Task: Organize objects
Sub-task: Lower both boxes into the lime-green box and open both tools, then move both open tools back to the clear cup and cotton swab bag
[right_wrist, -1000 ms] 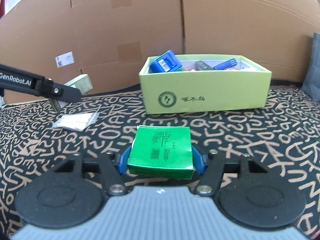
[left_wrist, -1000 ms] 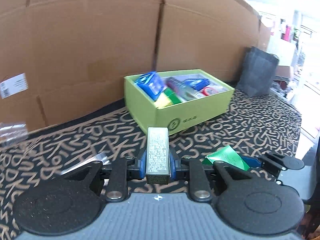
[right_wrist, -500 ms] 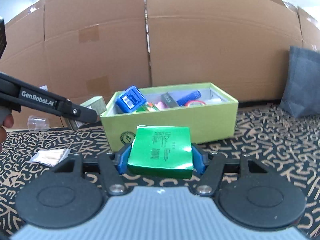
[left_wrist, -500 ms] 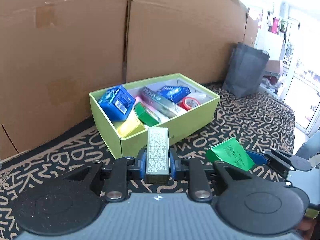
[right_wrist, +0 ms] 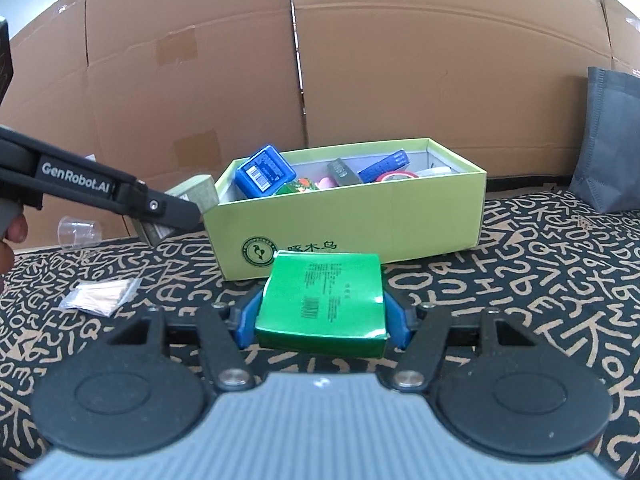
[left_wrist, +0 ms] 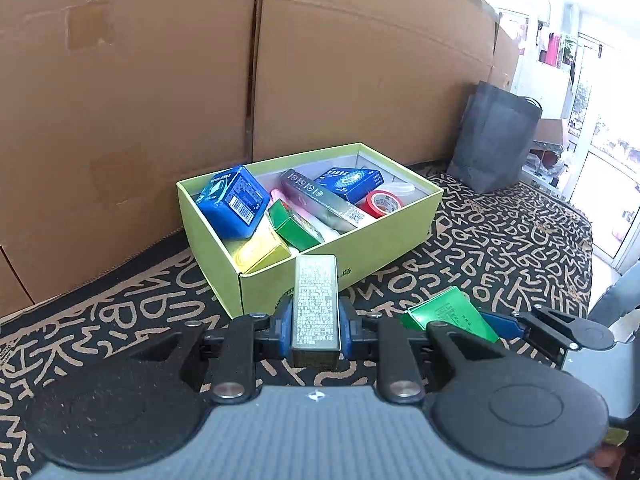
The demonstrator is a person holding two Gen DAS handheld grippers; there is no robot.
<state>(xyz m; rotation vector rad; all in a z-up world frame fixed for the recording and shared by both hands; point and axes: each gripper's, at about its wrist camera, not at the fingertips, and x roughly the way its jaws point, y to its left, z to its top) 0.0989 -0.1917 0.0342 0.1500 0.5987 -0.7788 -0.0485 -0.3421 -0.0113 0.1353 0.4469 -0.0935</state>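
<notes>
My left gripper [left_wrist: 316,320] is shut on a narrow grey-green box [left_wrist: 315,304] and hovers just short of the near corner of a lime-green open box [left_wrist: 360,248] that holds several packets. My right gripper [right_wrist: 322,312] is shut on a flat green box [right_wrist: 322,300], in front of the long side of the lime-green open box [right_wrist: 400,220]. In the right wrist view the left gripper [right_wrist: 176,210] and its grey-green box [right_wrist: 198,194] sit at the open box's left end. The flat green box [left_wrist: 452,312] also shows in the left wrist view.
A cardboard wall [right_wrist: 360,80] stands behind the open box. A small plastic bag of sticks [right_wrist: 102,296] and a clear cup [right_wrist: 78,232] lie on the patterned mat [right_wrist: 540,280] at left. A grey bag [right_wrist: 612,140] leans at the right.
Both grippers, each still gripping its box, have come closer to the lime-green box. In the left wrist view it slid from right of centre to centre, its contents now plainer.
</notes>
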